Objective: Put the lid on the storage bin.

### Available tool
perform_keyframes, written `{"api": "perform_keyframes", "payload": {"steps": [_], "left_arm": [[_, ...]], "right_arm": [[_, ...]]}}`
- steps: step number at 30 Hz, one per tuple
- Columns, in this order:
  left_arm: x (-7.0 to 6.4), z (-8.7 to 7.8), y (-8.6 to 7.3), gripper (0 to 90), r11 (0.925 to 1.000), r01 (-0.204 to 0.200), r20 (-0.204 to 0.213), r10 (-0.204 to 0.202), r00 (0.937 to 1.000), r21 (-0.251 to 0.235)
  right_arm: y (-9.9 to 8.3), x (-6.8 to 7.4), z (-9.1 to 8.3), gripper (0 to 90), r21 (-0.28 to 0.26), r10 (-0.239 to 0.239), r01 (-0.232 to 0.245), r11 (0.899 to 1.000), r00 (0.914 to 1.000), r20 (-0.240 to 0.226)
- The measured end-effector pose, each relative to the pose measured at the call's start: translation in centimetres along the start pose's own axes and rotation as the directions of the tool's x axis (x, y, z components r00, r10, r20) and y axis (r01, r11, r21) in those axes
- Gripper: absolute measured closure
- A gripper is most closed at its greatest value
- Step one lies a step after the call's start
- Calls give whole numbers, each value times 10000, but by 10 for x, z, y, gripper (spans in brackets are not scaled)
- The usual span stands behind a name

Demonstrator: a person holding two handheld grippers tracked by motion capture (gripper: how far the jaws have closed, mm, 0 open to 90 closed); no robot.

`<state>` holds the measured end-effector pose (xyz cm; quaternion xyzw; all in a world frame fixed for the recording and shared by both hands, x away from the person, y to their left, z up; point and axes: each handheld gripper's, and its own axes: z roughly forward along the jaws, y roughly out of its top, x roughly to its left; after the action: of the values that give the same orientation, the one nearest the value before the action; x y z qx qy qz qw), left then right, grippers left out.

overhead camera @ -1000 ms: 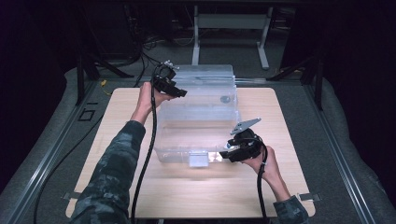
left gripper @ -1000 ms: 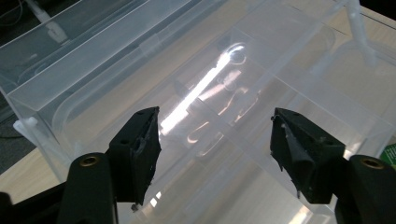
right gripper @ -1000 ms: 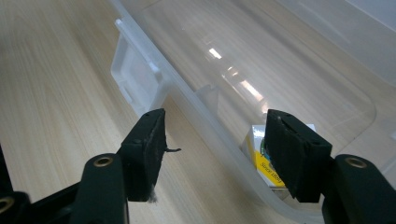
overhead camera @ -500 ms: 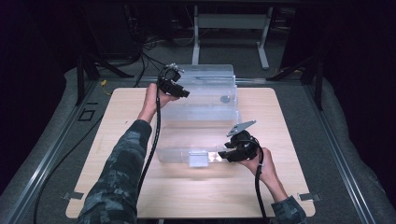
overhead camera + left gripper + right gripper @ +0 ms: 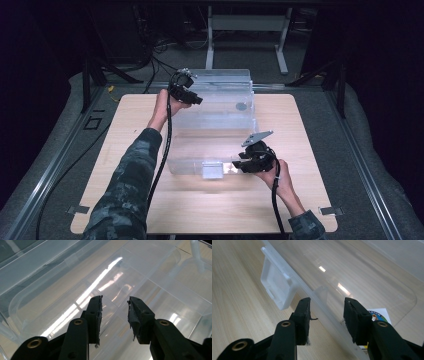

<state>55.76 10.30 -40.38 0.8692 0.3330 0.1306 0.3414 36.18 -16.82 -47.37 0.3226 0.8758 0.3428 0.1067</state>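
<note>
A clear plastic storage box (image 5: 210,135) lies on the wooden table (image 5: 300,125), its taller part at the back and a flat part toward me. My left gripper (image 5: 196,99) is held over the box's far left corner, open; the left gripper view has its jaws (image 5: 115,307) apart above the see-through plastic (image 5: 140,267), gripping nothing. My right gripper (image 5: 239,165) sits at the box's near right edge, open. In the right gripper view its jaws (image 5: 327,312) stand on either side of the clear rim (image 5: 322,305), beside a white latch tab (image 5: 275,287).
A small coloured sticker (image 5: 378,315) shows through the plastic by the right jaw. The latch tab (image 5: 212,171) juts from the box's near edge. Dark grey matting (image 5: 360,150) surrounds the table. A metal stand (image 5: 245,25) and cables lie behind.
The right gripper has slid a little left along the box's near edge. The left gripper has shifted slightly at the far corner. Both have stayed open.
</note>
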Motion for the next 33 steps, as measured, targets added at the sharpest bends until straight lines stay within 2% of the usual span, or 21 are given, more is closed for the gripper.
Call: {"api": "perform_keyframes", "payload": {"steps": [2,3,4,11,16,22,29,30,31,33], "left_arm": [[-1,0,0,641,10000,-47,-3,47,10000,30],[-1,0,1,644,10000,-60,2,60,10000,33],[-1,0,1,648,9999,-90,0,90,10000,45],[-2,0,1,649,9999,-31,-6,32,10000,107],[-2,0,1,681,9997,-192,47,191,9998,172],[-5,-1,4,710,9985,-451,40,450,9990,305],[-5,-4,4,723,9988,-436,205,432,9989,234],[-6,-5,4,733,9987,-451,340,443,9984,227],[-7,-7,5,745,9988,-464,423,457,9981,153],[-10,-9,6,749,9977,-622,197,617,9979,252]], "right_arm": [[-1,0,0,572,-67,21,-22,10000,10000,-60],[0,0,-1,571,81,-2,2,10000,10000,-54],[-1,0,1,571,-63,18,-18,10000,10000,-32],[-1,0,1,571,-117,144,-144,9998,9999,-18],[-2,-1,3,567,-176,209,-212,9996,9996,-168],[-1,1,4,559,-186,225,-224,9996,9997,68],[-1,2,5,548,-151,271,-268,9995,9995,166],[-1,2,9,563,61,341,-342,9994,9992,183],[-2,3,14,524,509,237,-261,9984,9987,462],[-4,3,17,537,101,413,-417,9991,9985,367]]}}
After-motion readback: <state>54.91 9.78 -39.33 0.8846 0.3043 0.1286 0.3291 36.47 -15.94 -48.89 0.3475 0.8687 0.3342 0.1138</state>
